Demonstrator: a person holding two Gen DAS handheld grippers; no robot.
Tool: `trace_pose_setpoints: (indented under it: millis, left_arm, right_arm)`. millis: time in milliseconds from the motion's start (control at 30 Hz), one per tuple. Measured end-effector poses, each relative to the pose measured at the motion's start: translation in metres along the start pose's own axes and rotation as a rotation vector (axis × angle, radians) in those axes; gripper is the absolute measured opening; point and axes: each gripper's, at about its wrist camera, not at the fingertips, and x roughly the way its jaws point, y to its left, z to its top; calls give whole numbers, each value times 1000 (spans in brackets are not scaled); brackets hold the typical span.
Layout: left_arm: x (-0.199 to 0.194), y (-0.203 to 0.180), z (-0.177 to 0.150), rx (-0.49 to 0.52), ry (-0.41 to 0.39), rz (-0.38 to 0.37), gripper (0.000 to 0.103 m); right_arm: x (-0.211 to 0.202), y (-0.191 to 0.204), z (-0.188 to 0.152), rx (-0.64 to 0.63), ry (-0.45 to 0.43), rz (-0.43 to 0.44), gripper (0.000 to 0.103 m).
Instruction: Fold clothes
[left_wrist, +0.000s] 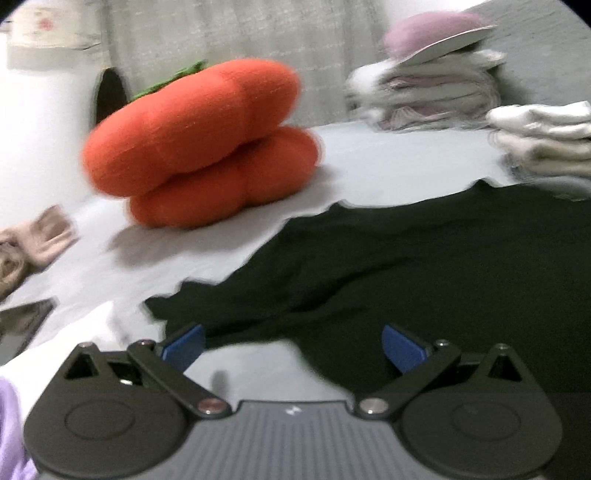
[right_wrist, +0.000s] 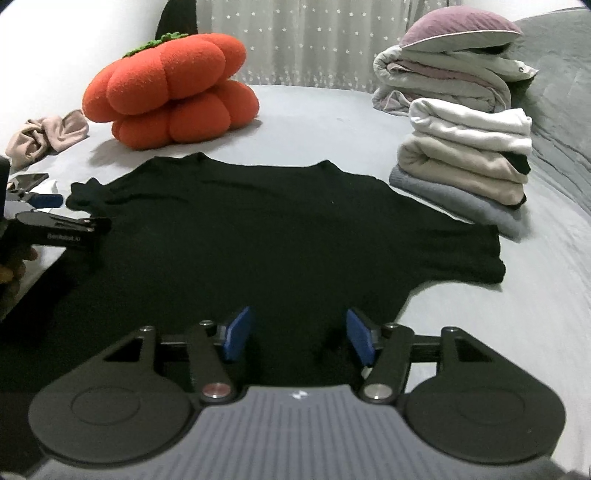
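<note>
A black T-shirt (right_wrist: 280, 236) lies spread flat on the grey bed (right_wrist: 480, 332), its collar end toward the far curtain and one short sleeve reaching out to the right, close to the pile of folded clothes (right_wrist: 469, 162). The right gripper (right_wrist: 295, 334) hovers low over the near hem of the shirt with its blue fingers (right_wrist: 236, 334) set apart and nothing caught between them; black cloth fills the gap beneath. The left gripper (left_wrist: 291, 347) sits at the shirt's left edge, its blue fingers (left_wrist: 184, 345) spread wide and empty, one over the pale sheet and the other over the dark fabric. From the right wrist view that same left gripper shows side-on at the shirt's left border, just beside the left sleeve. The left wrist picture is smeared with blur, so fine detail there is hard to read. Behind the shirt an orange pumpkin cushion (right_wrist: 170, 88) with a green stalk rests on the bed, well apart from the garment. To its left lies a knotted beige headband (right_wrist: 44, 136), and near it a phone (right_wrist: 27, 181) lies flat on the sheet. In the far right corner a rolled quilt (right_wrist: 443, 81) carries a purple pillow (right_wrist: 458, 31) on top, just behind the folded pile. A starred curtain (right_wrist: 314, 40) hangs at the back.
</note>
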Motion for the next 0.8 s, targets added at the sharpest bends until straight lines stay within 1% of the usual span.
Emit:
trace_pose_setpoints:
  millis: [33,133,233,267,300,333,367,400,467,500,533,567,600,667,800]
  left_arm:
    - [2,1,3,0,15,8,102]
    - [5,11,12,-56,37,12,102]
    - [19,25,13,-179,100,-1,101]
    - [25,30,11,-218,119,-4,95]
    - [31,35,9,-258,136,-5,94]
    - [32,38,7,-284,132,-4,92]
    - [34,40,7,-299,123,2,87]
    - [35,41,8,-304,117,9,84]
    - [37,44,9,-322,104,13,71]
    - [38,45,8,-336,95,11,68]
    - [38,47,8,-352,85,9,60]
    - [38,49,7,-367,76,7,46]
    - [37,51,7,-375,71,3,42]
    - [36,53,7,-390,65,-5,35]
    - [36,60,8,-428,78,-10,34]
  right_arm:
    - [1,0,-1,3,6,-6,62]
    - [5,3,0,13,22,-16,62]
    - [10,7,1,32,41,-14,62]
    - [12,9,2,38,46,-11,62]
    - [13,10,4,43,51,-7,62]
    - [15,12,5,48,54,-3,63]
    - [16,14,5,48,55,0,63]
    - [18,16,6,45,56,-1,63]
    - [21,20,6,40,58,-1,64]
    - [22,21,7,39,59,-3,64]
    - [23,22,7,39,60,-6,65]
    - [25,23,7,40,60,-7,65]
    - [26,23,7,41,60,-9,66]
    - [28,25,8,39,57,-15,66]
    - [32,28,10,28,53,-24,67]
